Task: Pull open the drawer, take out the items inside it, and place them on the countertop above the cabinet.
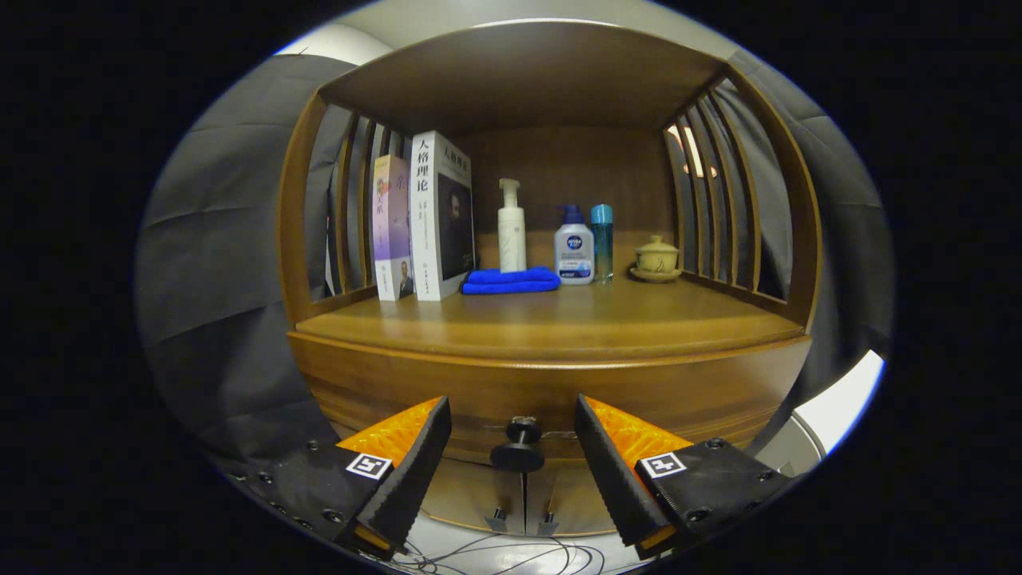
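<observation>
Hovering wide open before the wooden cabinet (pixel 551 383), gripper (pixel 512 427) grasping nothing, its two fingers (pixel 415 471) spreading to either side of the drawer knob (pixel 517 451) without touching it. Sitting between those fingers, the knob sticking out from the drawer (pixel 551 399) front, which is lying flush with the cabinet body, shut, its contents hidden. Just below the knob, two small handles (pixel 521 521) of the lower doors showing side by side.

Above the knob, the countertop (pixel 551 323) stretching back into a slatted shelf alcove and carrying a row of things along the rear. Up and left of the knob, two books (pixel 423 220) standing upright, touching each other, leaning by the left slats. Straight above the knob, a folded blue cloth (pixel 511 280) lying flat, with a white pump bottle (pixel 512 228) standing upright just behind it. Up and slightly right of the knob, a white bottle with a blue cap (pixel 574 247) standing just beside a slim teal bottle (pixel 602 242). Farther right of the knob, near the right slats, a small lidded teacup (pixel 656 257) resting on a saucer. Beneath the knob, thin cables (pixel 511 555) trailing across the floor.
</observation>
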The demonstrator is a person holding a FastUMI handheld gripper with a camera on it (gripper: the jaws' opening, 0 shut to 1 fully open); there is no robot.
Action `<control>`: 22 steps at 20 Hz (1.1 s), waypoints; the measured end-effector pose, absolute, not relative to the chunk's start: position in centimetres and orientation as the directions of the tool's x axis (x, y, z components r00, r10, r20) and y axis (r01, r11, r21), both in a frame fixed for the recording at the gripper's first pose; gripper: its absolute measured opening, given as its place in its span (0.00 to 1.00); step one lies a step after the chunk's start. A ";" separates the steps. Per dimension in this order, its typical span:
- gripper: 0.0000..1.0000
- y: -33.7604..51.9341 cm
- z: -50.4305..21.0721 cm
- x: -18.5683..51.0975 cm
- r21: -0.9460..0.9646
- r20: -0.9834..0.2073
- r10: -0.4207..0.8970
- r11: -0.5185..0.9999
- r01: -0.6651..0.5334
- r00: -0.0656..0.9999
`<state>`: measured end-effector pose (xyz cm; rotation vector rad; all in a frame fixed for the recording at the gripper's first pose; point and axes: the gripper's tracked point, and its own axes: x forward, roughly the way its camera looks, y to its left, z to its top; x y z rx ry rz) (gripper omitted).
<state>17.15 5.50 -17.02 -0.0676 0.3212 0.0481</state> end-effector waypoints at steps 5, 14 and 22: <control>0.90 4.9 -20.2 17.8 -0.081 -0.373 -0.001 0.996 -0.032 0.928; 0.40 4.7 -21.7 17.9 -0.074 -0.414 -0.033 0.997 0.002 0.910; 0.23 4.8 -21.5 16.2 -0.055 -0.448 -0.037 0.998 0.014 0.893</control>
